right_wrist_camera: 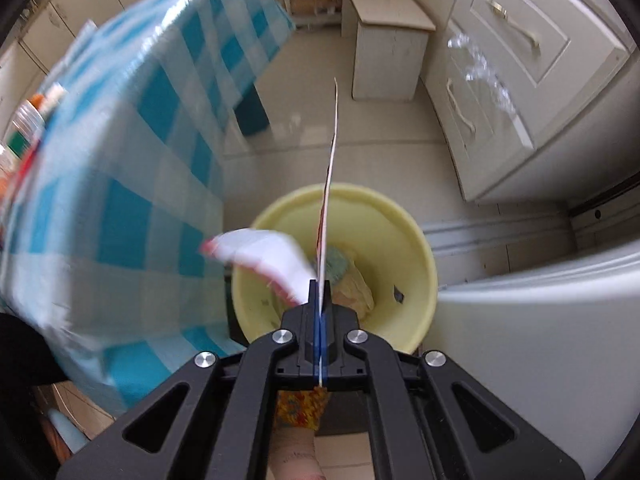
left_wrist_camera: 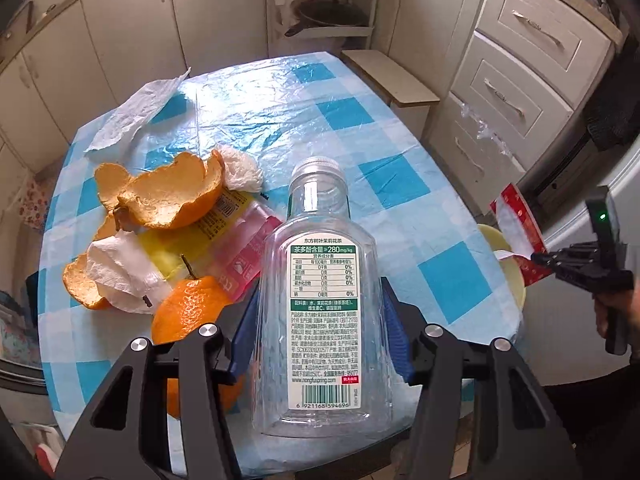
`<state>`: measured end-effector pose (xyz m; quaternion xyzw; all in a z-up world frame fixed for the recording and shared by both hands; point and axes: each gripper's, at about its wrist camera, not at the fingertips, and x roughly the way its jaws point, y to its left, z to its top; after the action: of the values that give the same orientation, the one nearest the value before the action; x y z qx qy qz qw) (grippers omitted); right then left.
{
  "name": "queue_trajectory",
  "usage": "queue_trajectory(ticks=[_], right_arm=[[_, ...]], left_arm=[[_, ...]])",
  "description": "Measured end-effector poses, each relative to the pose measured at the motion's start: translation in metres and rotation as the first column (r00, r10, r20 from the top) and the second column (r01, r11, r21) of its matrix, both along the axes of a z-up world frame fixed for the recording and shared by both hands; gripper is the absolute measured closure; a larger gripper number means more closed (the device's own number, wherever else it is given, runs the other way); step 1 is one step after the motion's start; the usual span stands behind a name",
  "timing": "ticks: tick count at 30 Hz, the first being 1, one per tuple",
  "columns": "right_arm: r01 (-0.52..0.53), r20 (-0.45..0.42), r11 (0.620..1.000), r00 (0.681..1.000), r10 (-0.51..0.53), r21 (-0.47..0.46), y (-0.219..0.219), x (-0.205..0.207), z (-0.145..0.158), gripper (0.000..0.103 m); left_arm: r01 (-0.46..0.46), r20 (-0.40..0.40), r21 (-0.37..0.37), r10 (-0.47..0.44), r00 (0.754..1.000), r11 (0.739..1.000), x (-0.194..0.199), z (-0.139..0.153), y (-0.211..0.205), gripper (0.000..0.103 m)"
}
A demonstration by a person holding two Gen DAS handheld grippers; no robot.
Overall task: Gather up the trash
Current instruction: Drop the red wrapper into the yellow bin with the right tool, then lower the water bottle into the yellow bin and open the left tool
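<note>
**Risk points: wrapper over the bin, bottle between the jaws**

The right gripper (right_wrist_camera: 320,300) is clamped flat on a red-and-white wrapper (right_wrist_camera: 268,258), seen edge-on in the right wrist view, with a loose flap curling toward the left of the frame. The yellow bin (right_wrist_camera: 416,240) sits at centre, directly beyond the fingertips, with some rubbish already in it. Likely fault: the flap lies toward the bin's left rim, so on release the light wrapper could catch there or drift to the floor.

The left gripper (left_wrist_camera: 320,340) stands about half open around a clear plastic bottle (left_wrist_camera: 320,280) at lower centre of the left wrist view. The blue pads (left_wrist_camera: 396,336) flank its body; whether they press on it cannot be told. Likely fault: the smooth, empty, tapered body may slip or tip if the jaws close off-centre — a whole orange (left_wrist_camera: 192,312) beside the left pad could be nudged.

The bottle is transparent, capped in silver, with a green-and-white label facing up. Orange peel (left_wrist_camera: 168,196), tissue (left_wrist_camera: 120,276) and a yellow-and-pink packet (left_wrist_camera: 224,244) lie at centre left on the blue-checked tablecloth (left_wrist_camera: 360,120).
</note>
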<state>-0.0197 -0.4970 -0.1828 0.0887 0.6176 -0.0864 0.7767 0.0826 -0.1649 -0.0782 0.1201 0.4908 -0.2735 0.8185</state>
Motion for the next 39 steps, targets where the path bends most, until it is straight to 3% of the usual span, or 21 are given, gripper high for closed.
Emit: queue_trajectory(ticks=[6,7,8,9,12,15,18,21,24,27,32,37,39], right_arm=[[-0.036,-0.133,0.999,0.990,0.035,-0.008,0.005,-0.002,-0.028,0.101],[-0.023,-0.129,1.000,0.991,0.022,-0.010,0.003,-0.002,-0.025,0.089],[-0.003,-0.114,1.000,0.994,0.001,-0.017,-0.001,-0.003,-0.019,0.075],[0.016,-0.088,0.999,0.996,-0.019,-0.032,-0.003,-0.003,-0.011,0.052],[0.037,-0.023,0.999,0.999,-0.038,-0.011,-0.004,-0.005,0.006,0.050],[0.107,0.105,0.994,0.989,-0.108,0.013,-0.011,-0.010,0.038,0.049],[0.187,0.297,0.980,0.934,-0.200,0.074,-0.020,-0.022,0.084,0.041],[0.240,0.482,0.965,0.837,-0.260,0.104,-0.024,-0.041,0.134,0.030],[0.272,0.613,0.956,0.739,-0.280,0.109,-0.022,-0.060,0.173,0.022],[0.287,0.685,0.953,0.676,-0.273,0.097,-0.020,-0.074,0.200,0.018],[0.303,0.710,0.949,0.651,-0.271,0.084,-0.023,-0.083,0.214,0.017],[0.283,0.699,0.959,0.681,-0.217,0.022,-0.013,-0.067,0.219,0.017],[0.268,0.706,0.963,0.686,-0.174,-0.023,-0.007,-0.061,0.223,0.017]], left_arm=[[0.043,0.037,-0.082,-0.040,0.999,0.996,-0.011,0.018,-0.004,0.051],[0.048,0.040,-0.090,-0.045,0.998,0.995,-0.013,0.020,-0.005,0.051],[0.056,0.044,-0.100,-0.052,0.998,0.993,-0.015,0.022,-0.006,0.051],[0.065,0.049,-0.107,-0.060,0.997,0.992,-0.017,0.024,-0.008,0.051],[0.085,0.046,-0.132,-0.080,0.996,0.988,-0.021,0.027,-0.013,0.051],[0.104,0.017,-0.184,-0.102,0.995,0.977,-0.025,0.030,-0.020,0.051],[0.141,0.000,-0.234,-0.145,0.989,0.962,-0.039,0.034,-0.037,0.051],[0.193,-0.012,-0.241,-0.202,0.979,0.951,-0.062,0.028,-0.070,0.051],[0.222,-0.048,-0.231,-0.239,0.970,0.947,-0.084,0.009,-0.110,0.051],[0.221,-0.105,-0.227,-0.250,0.962,0.948,-0.101,-0.018,-0.155,0.051],[0.222,-0.162,-0.146,-0.244,0.956,0.964,-0.121,-0.065,-0.220,0.050],[0.221,-0.196,-0.074,-0.231,0.953,0.972,-0.124,-0.090,-0.260,0.048],[0.220,-0.186,-0.075,-0.231,0.955,0.973,-0.126,-0.088,-0.264,0.040]])
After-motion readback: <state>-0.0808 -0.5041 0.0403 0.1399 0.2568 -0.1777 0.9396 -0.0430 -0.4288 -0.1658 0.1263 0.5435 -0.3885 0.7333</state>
